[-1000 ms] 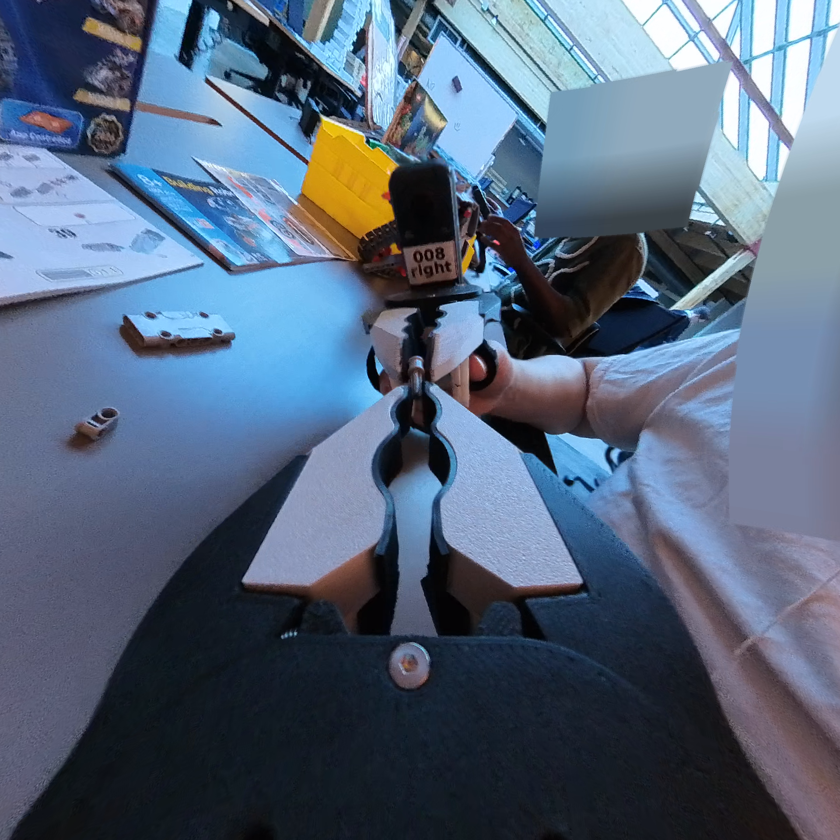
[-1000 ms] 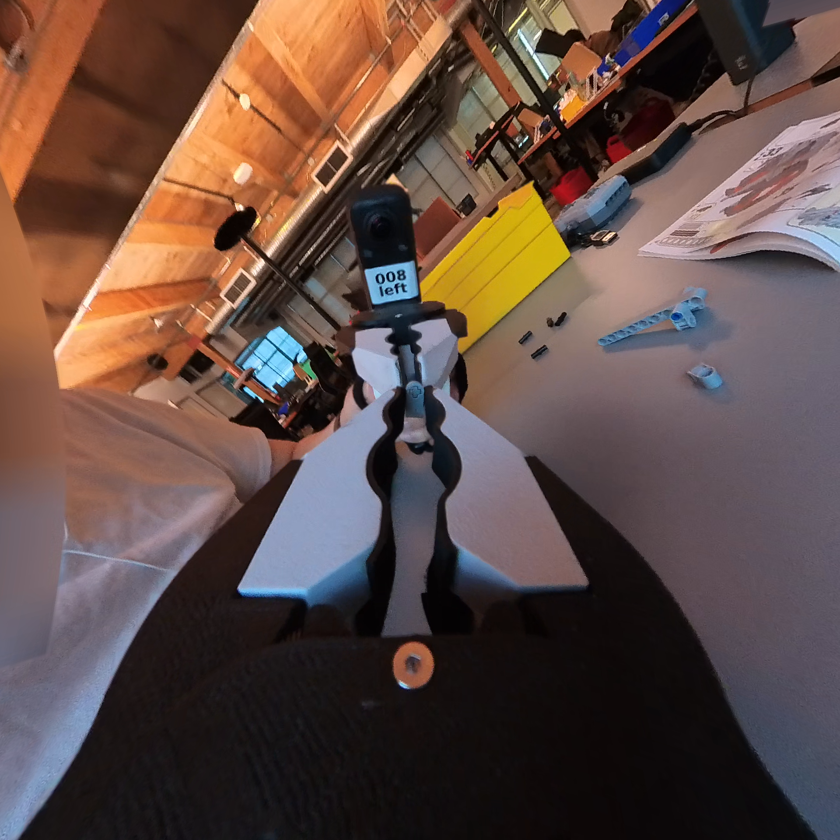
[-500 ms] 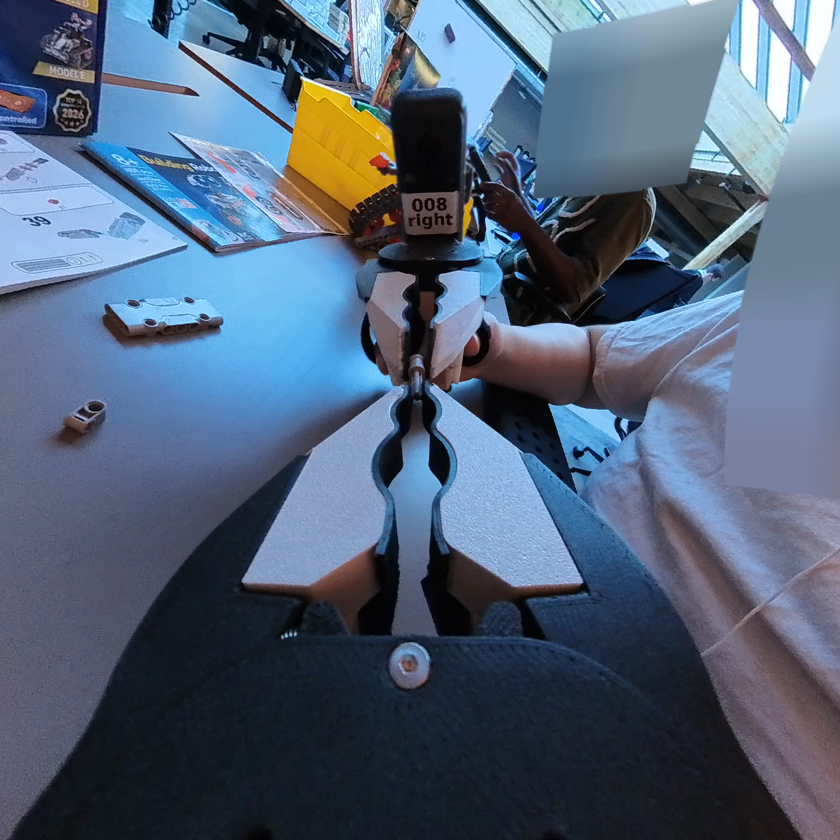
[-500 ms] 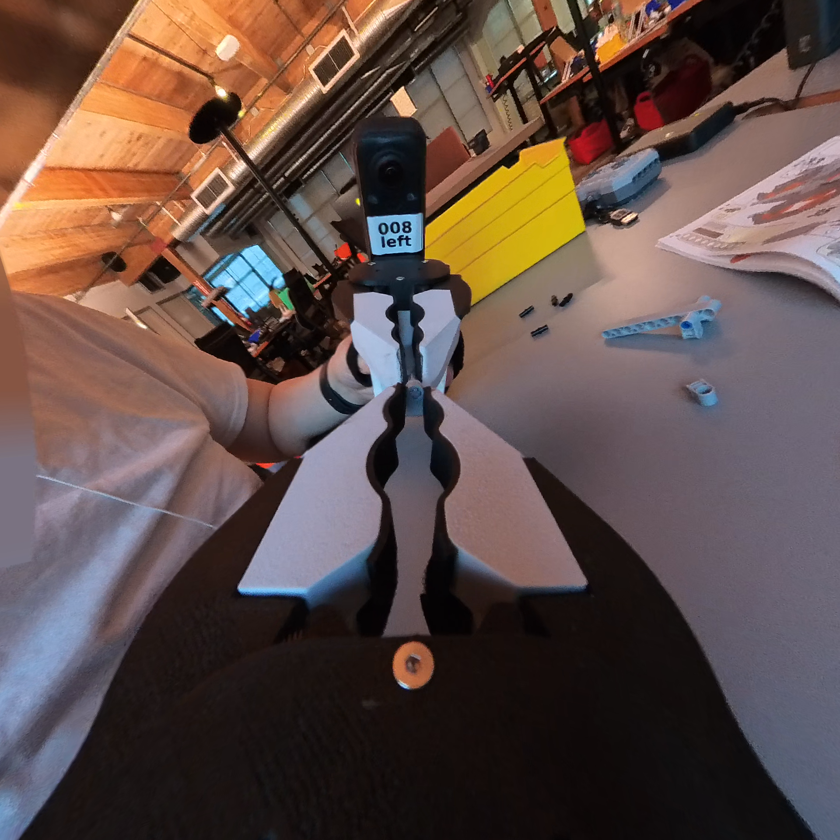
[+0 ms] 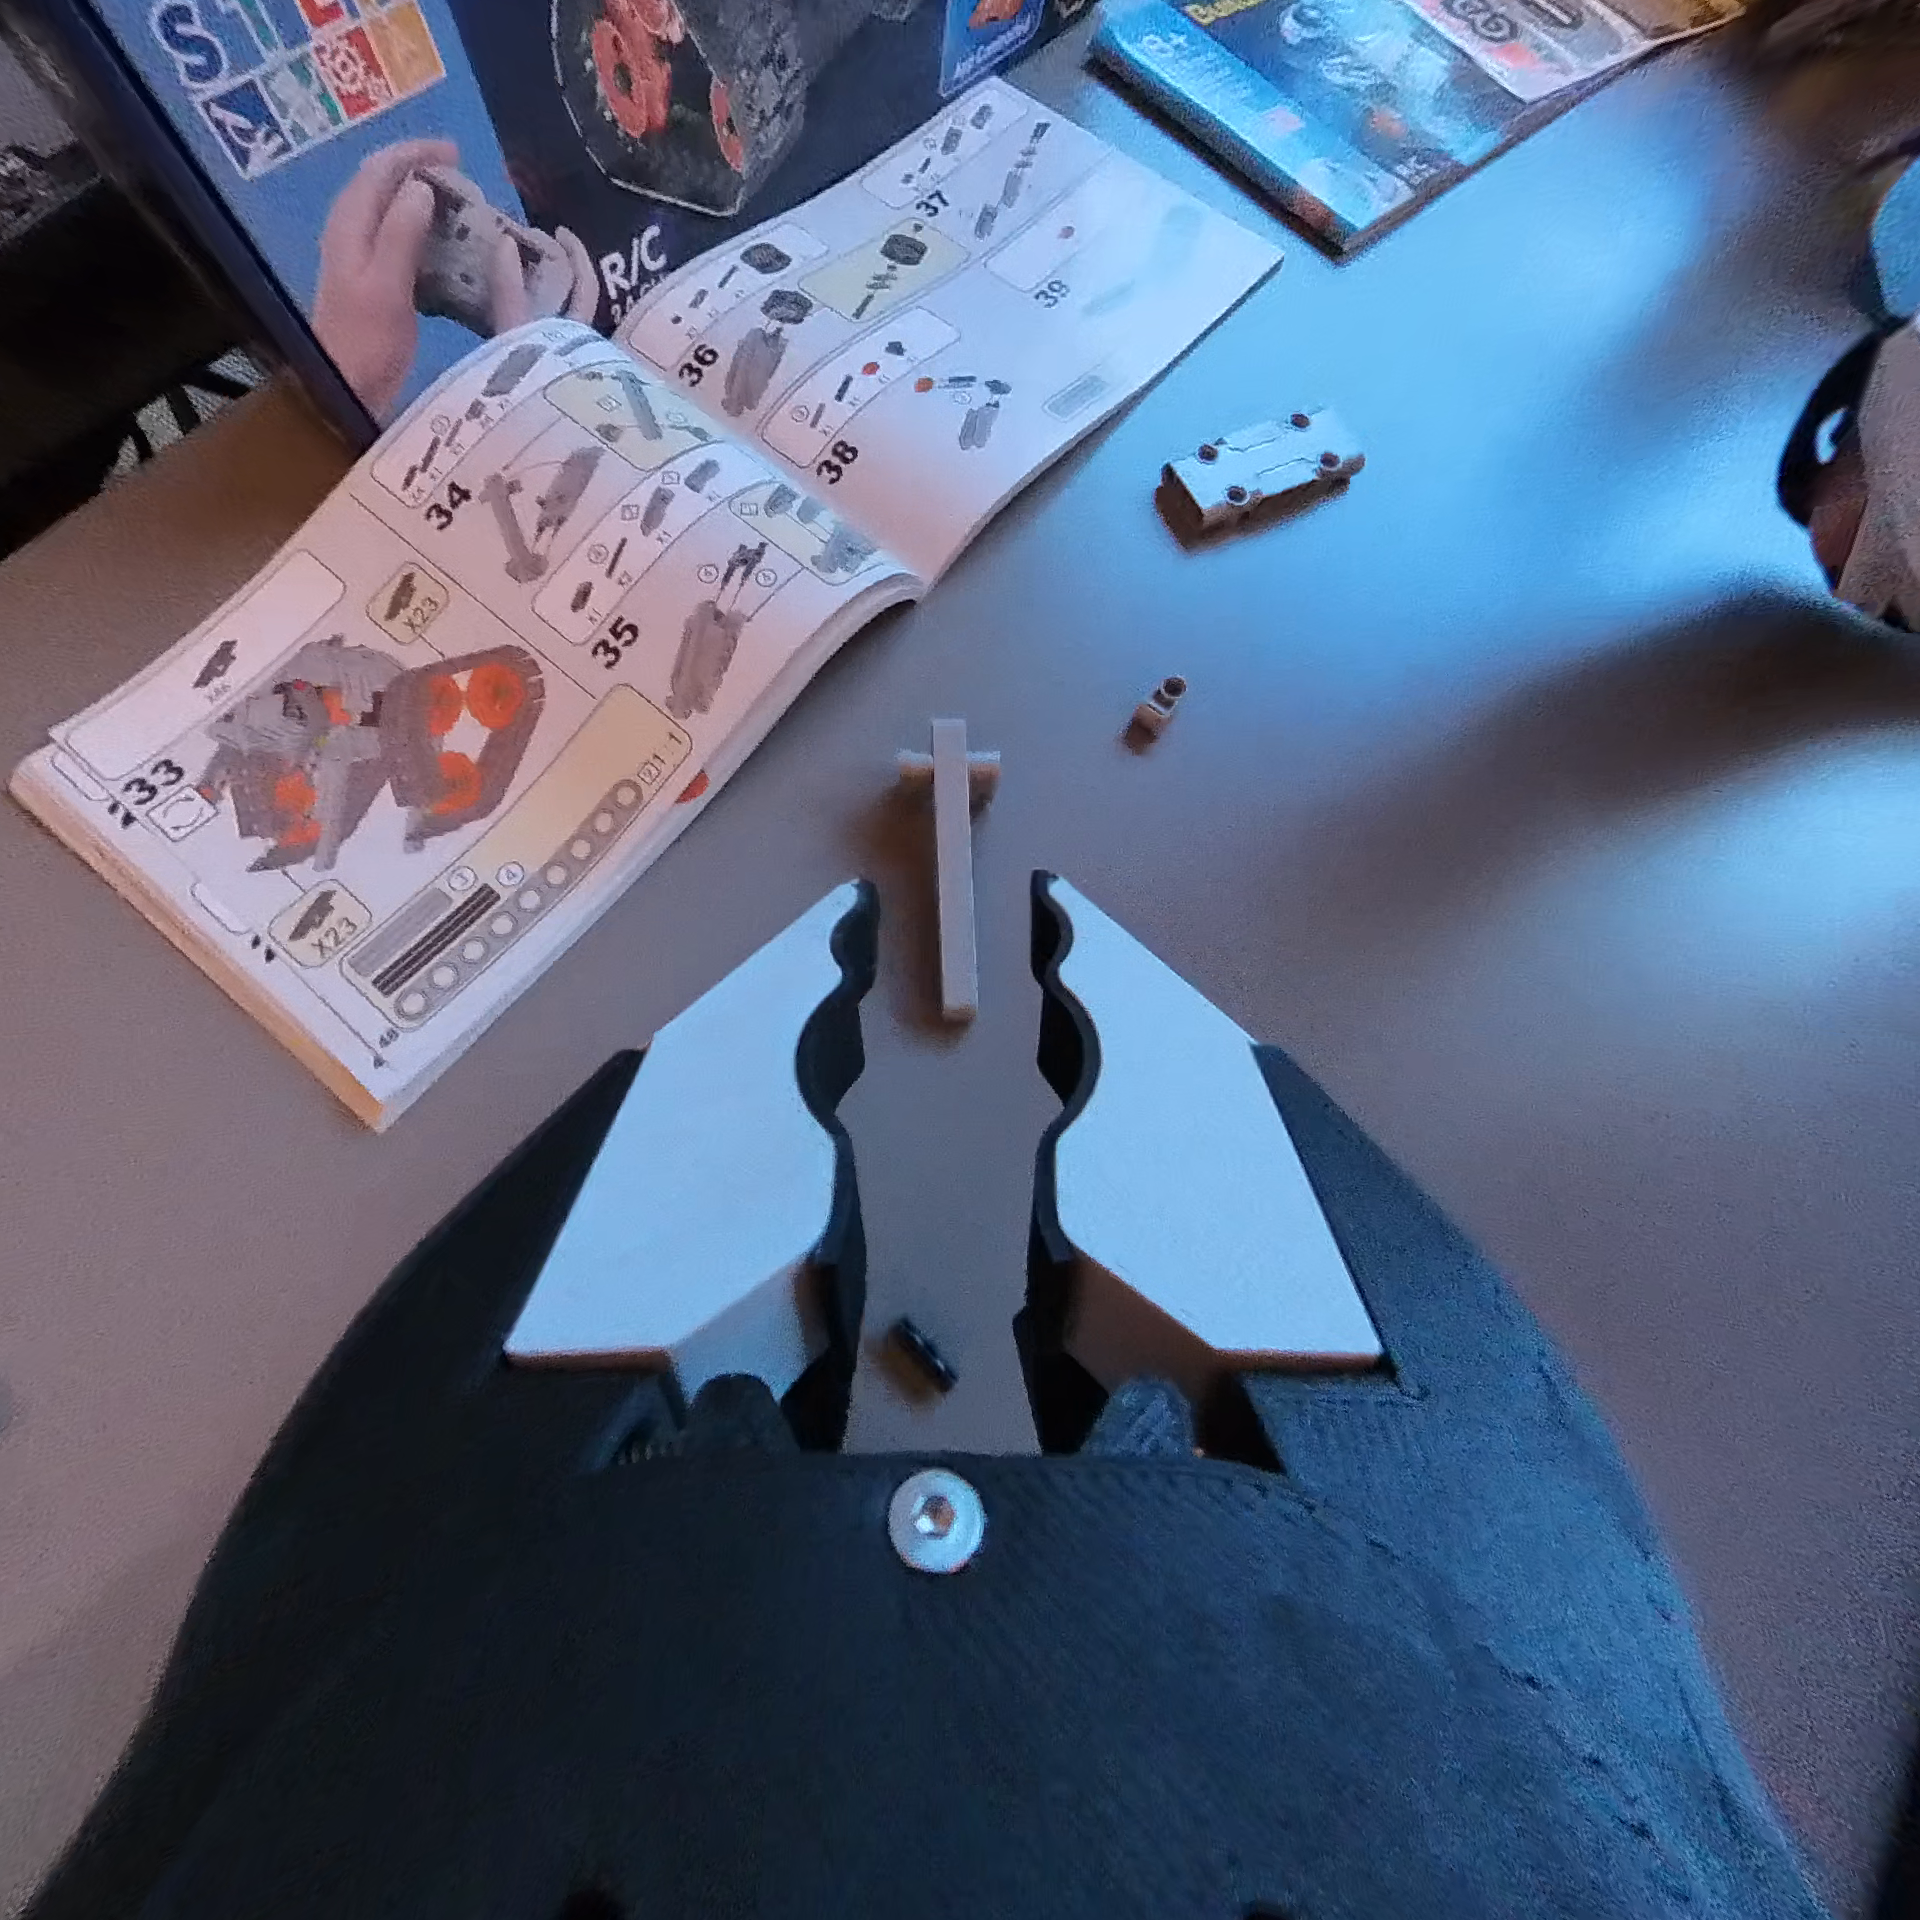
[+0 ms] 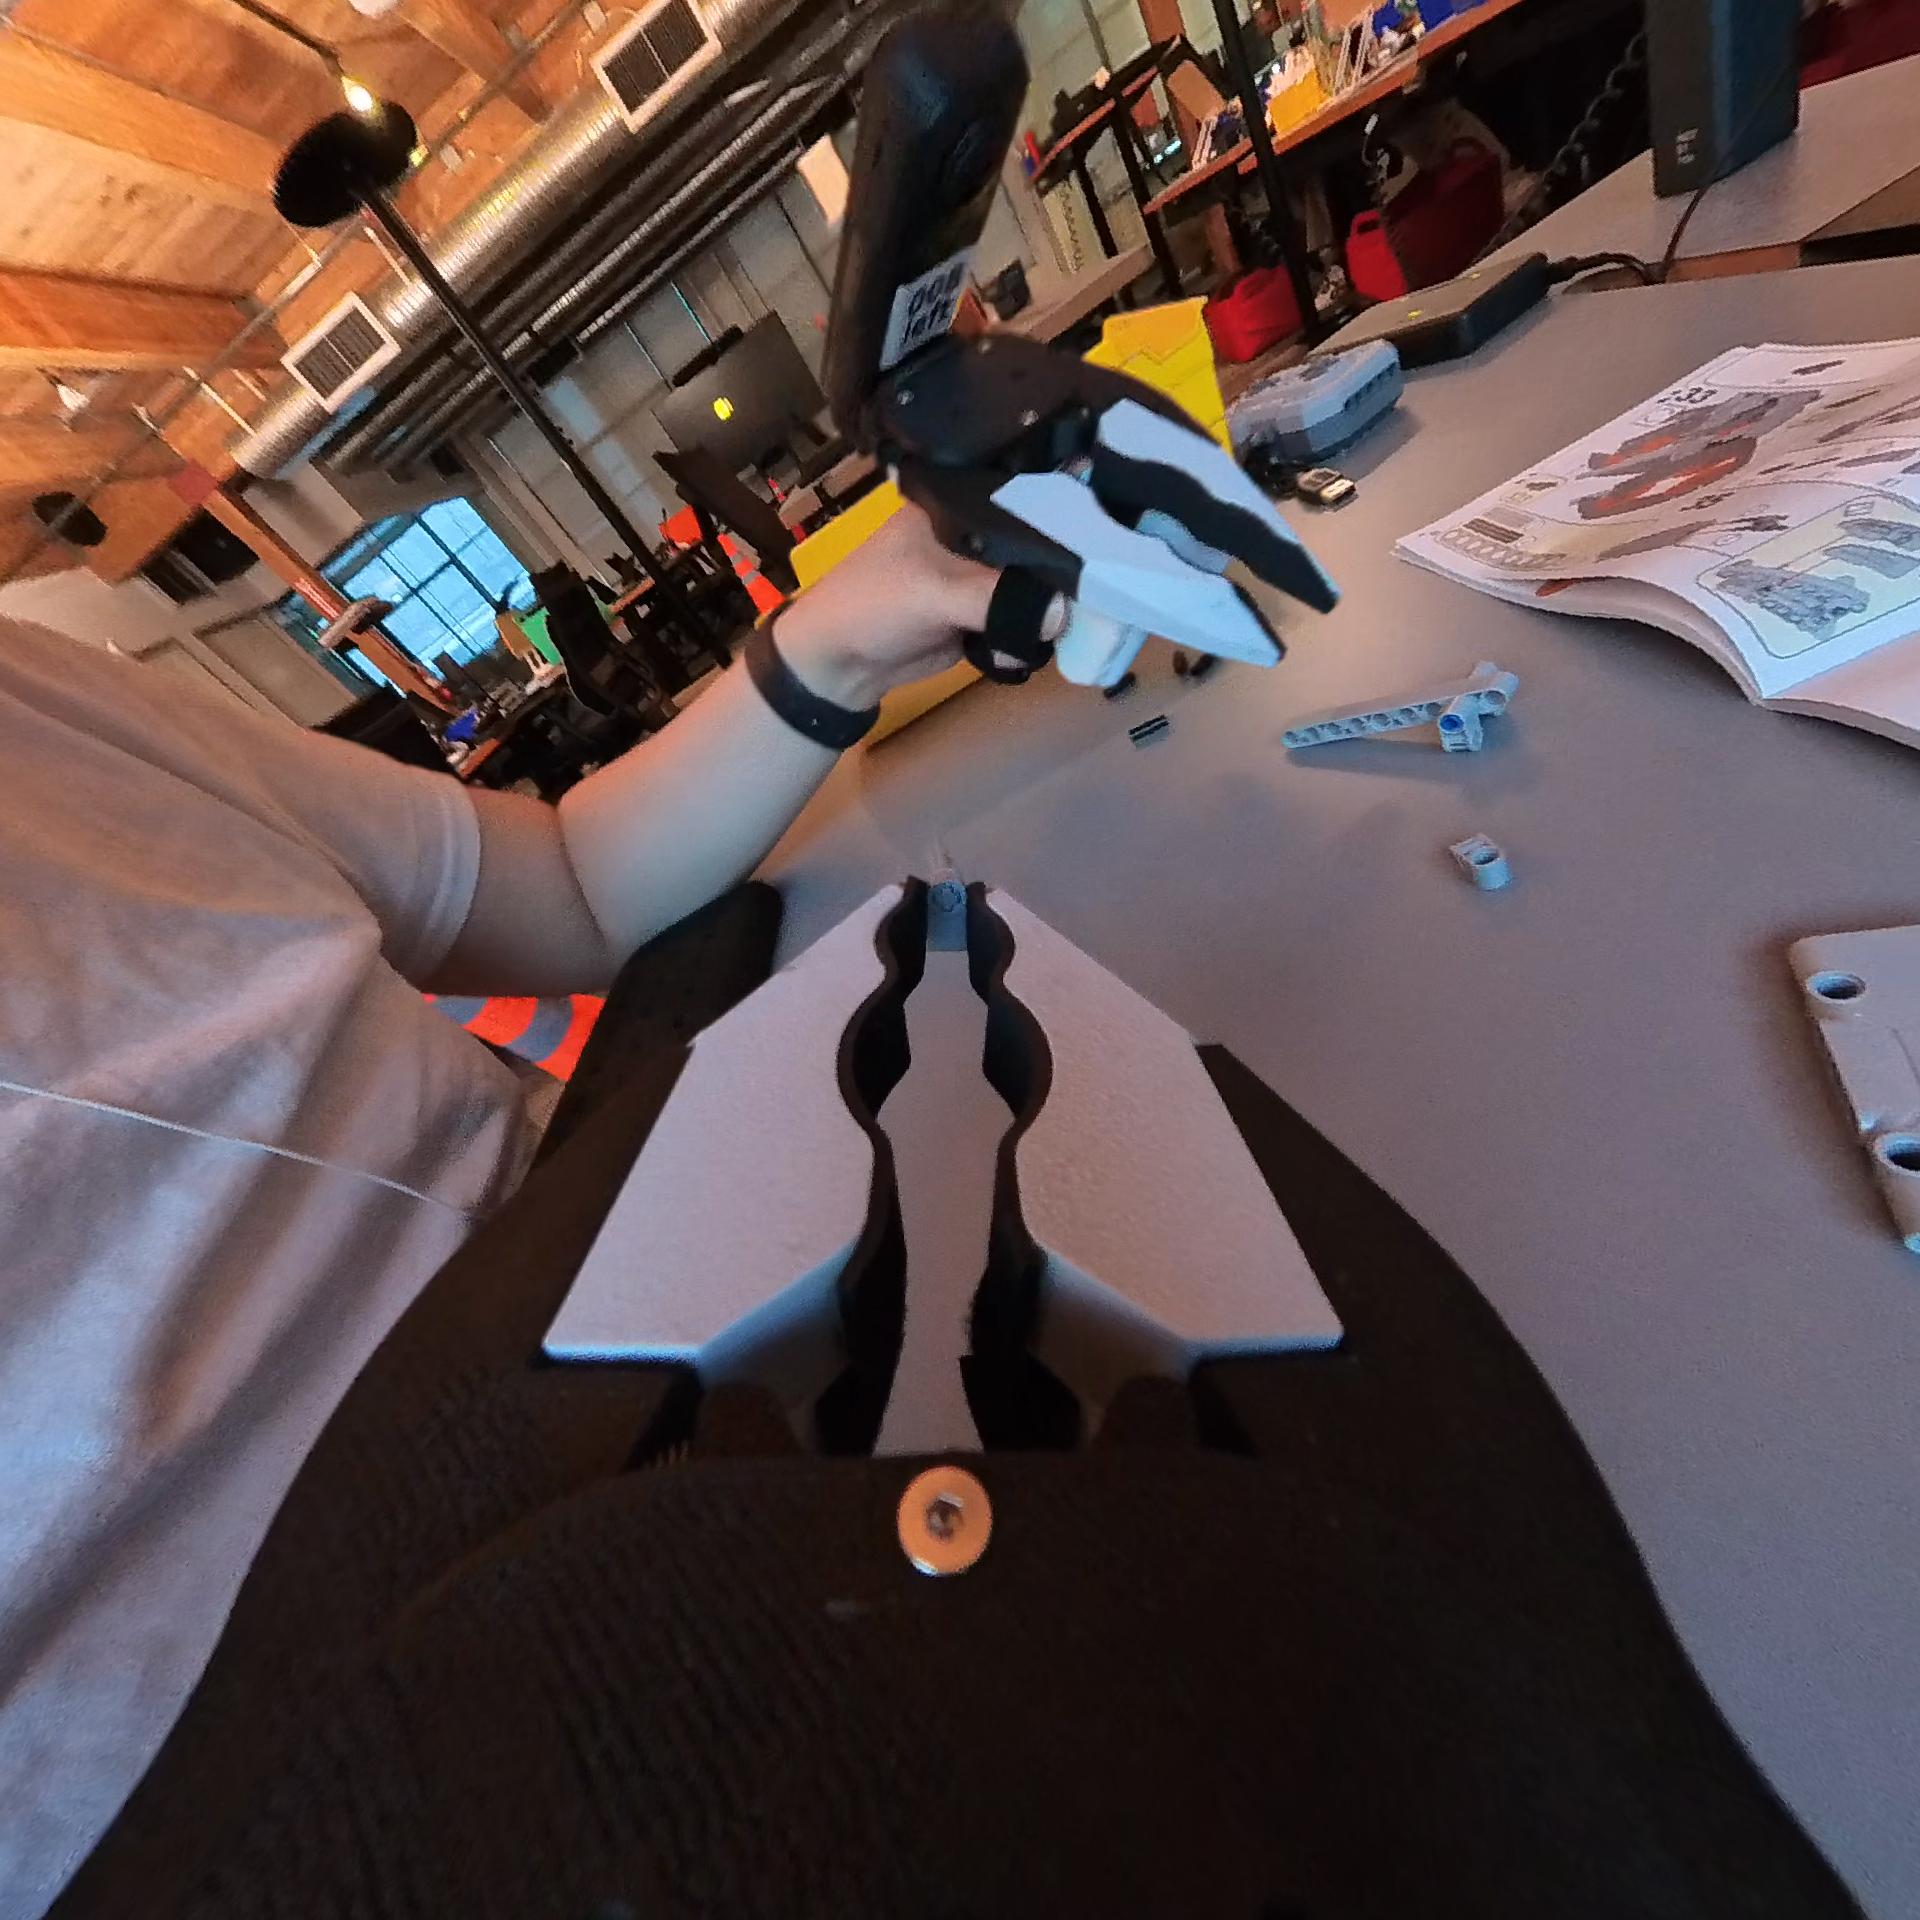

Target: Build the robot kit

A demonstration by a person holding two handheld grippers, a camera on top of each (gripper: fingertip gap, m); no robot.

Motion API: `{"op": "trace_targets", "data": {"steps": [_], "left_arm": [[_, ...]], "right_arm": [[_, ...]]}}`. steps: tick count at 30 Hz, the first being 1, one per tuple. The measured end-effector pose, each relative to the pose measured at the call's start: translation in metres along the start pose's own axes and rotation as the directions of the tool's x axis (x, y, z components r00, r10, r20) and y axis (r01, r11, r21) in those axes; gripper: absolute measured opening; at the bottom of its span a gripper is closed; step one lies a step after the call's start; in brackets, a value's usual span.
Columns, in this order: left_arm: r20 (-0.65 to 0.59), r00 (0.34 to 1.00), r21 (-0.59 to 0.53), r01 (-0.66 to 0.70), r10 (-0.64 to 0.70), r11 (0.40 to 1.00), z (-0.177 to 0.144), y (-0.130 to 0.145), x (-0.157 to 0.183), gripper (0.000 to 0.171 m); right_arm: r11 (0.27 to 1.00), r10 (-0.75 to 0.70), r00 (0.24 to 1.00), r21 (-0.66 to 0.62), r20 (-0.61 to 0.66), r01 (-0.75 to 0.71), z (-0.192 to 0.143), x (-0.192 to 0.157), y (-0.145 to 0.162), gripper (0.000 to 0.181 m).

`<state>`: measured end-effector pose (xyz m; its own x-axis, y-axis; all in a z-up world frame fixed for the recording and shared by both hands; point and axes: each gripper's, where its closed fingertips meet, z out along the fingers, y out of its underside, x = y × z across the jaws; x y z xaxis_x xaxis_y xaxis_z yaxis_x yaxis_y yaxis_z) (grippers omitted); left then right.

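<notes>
Two grippers are at work over a smooth grey table (image 5: 1455,1039). The left gripper (image 5: 948,894) hangs above the surface with its white wedge fingers and wavy black pads spread apart, holding nothing. Between and just beyond its tips lies a long pale grey beam (image 5: 954,883), straight and holed along its side, with a short cross piece at its far end. A small black pin (image 5: 923,1356) lies on the surface under the gripper's throat. The right gripper (image 6: 945,909) has its fingers drawn together on a small grey peg (image 6: 945,902), round-ended, pinched at the very tips.

Half a second ago the two grippers met tip to tip in the air, both closed on one small part; now the left one has swung away, opened and pointed down at the surface, while the right one keeps its part.

Farther out, a small tan-grey connector (image 5: 1158,715) sits right of the beam, and beyond it a flat rectangular grey panel (image 5: 1262,473) with round holes. An open instruction booklet (image 5: 582,582), glossy paper, spreads toward the far left edge, against a printed cardboard box (image 5: 436,156). More booklets (image 5: 1382,114) lie at the far right. From the right wrist view, a yellow plastic bin (image 6: 1153,364) stands behind the left gripper.
</notes>
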<state>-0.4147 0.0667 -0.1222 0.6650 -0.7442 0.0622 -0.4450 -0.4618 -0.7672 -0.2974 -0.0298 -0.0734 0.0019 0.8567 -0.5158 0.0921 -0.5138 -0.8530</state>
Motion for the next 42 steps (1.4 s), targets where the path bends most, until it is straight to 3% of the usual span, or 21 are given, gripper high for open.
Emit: {"op": "trace_targets", "data": {"steps": [5,12,14,15,18,22,29,32,36,40,42], "left_arm": [[-0.055,0.998,-0.147,0.027,-0.035,0.989,0.020,0.008,0.000,0.030],[0.052,0.997,-0.222,-0.043,0.056,0.974,0.026,0.028,-0.002,0.025],[0.065,0.995,-0.218,-0.059,0.075,0.974,0.026,0.028,-0.003,0.018],[0.071,0.993,-0.221,-0.072,0.090,0.973,0.026,0.029,-0.003,0.006],[0.095,0.990,-0.190,-0.081,0.101,0.978,0.028,0.027,0.001,0.005],[0.055,0.998,-0.160,0.004,0.004,0.987,0.033,0.020,0.016,0.005],[0.124,0.990,-0.181,0.085,-0.063,0.980,0.031,0.025,0.011,0.007],[0.056,0.991,-0.205,0.129,-0.120,0.970,0.028,0.026,0.021,0.022],[-0.082,0.977,-0.232,0.175,-0.198,0.957,0.026,0.026,0.031,0.020],[-0.278,0.895,-0.270,0.274,-0.348,0.923,0.022,0.018,0.055,0.017],[-0.257,0.901,-0.287,0.275,-0.350,0.918,0.023,0.021,0.049,0.017]], "right_arm": [[0.999,-0.038,0.999,-0.028,-0.024,0.038,-0.001,0.001,0.004,0.007],[0.998,-0.048,0.998,-0.051,-0.039,0.046,0.001,0.004,0.007,0.008],[0.997,-0.041,0.998,-0.061,-0.038,0.039,0.002,0.005,0.009,0.007],[0.997,-0.038,0.999,-0.065,-0.038,0.036,0.003,0.006,0.010,0.008],[0.997,-0.044,0.998,-0.069,-0.053,0.041,0.002,0.008,0.011,0.007],[0.998,-0.043,0.996,-0.057,-0.073,0.039,0.000,0.012,0.008,0.007],[0.999,-0.005,0.996,-0.035,-0.087,0.002,-0.002,0.019,0.007,0.007],[1.000,0.006,0.996,-0.029,-0.086,-0.008,-0.003,0.020,0.006,0.007],[0.999,0.015,0.996,-0.027,-0.083,-0.018,-0.002,0.020,0.005,0.007],[0.999,0.003,0.996,-0.032,-0.086,-0.006,-0.003,0.019,0.005,0.007],[0.999,-0.002,0.996,-0.032,-0.088,0.000,-0.003,0.018,0.005,0.007]]}}
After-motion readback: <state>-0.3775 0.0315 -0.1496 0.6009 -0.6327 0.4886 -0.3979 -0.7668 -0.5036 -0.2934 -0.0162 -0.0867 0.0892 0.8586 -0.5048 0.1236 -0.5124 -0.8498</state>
